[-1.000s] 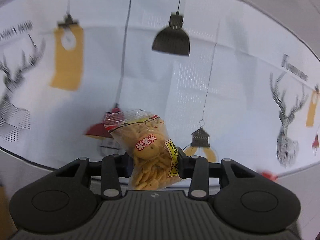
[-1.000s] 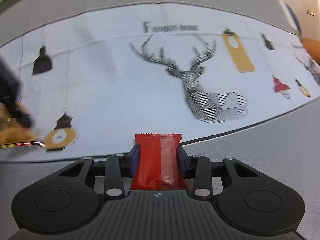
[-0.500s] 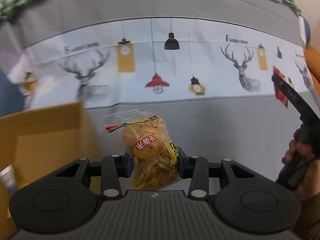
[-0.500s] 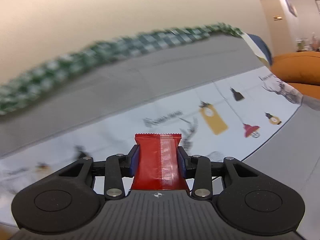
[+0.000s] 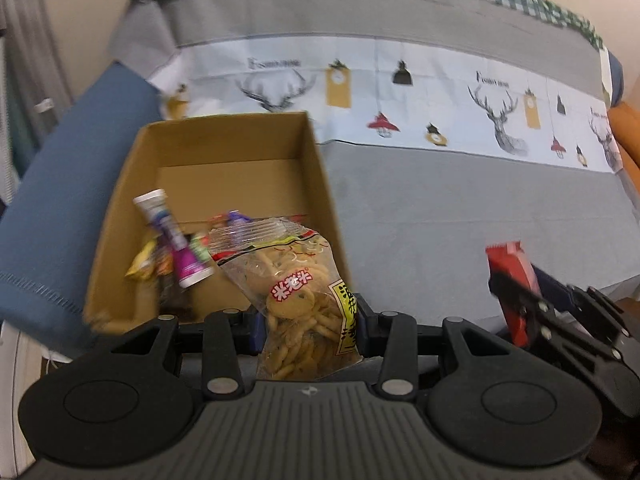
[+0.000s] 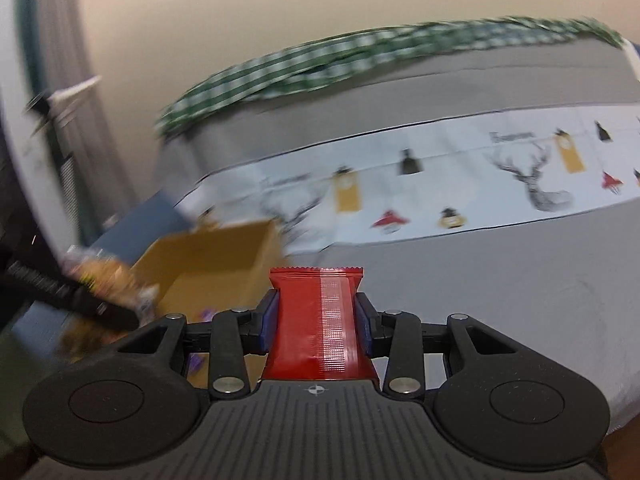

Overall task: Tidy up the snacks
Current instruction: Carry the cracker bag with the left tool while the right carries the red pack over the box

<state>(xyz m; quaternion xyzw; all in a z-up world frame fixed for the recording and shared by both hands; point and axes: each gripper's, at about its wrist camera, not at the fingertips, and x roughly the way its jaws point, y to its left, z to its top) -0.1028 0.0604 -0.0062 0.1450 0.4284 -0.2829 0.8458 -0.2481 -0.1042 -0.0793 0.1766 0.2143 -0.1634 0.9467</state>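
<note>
My left gripper (image 5: 307,326) is shut on a clear bag of yellow crackers (image 5: 298,300) and holds it above the near right corner of an open cardboard box (image 5: 316,168). The box holds a white-and-purple tube (image 5: 172,236) and several small snack packets (image 5: 148,264). My right gripper (image 6: 316,320) is shut on a red snack packet (image 6: 316,320); it also shows at the right of the left wrist view (image 5: 516,292). The box (image 6: 216,256) lies ahead and to the left of it, with the left gripper and cracker bag (image 6: 100,276) blurred over it.
The box stands on a grey sofa seat (image 5: 460,216) next to a blue armrest (image 5: 68,196). A white cloth printed with deer and lamps (image 5: 400,92) runs along the seat back. A green checked cloth (image 6: 360,60) lies on top of the backrest.
Both grippers have swung left from the printed cloth toward the cardboard box, each still holding its snack. The box and its contents have come into view.
</note>
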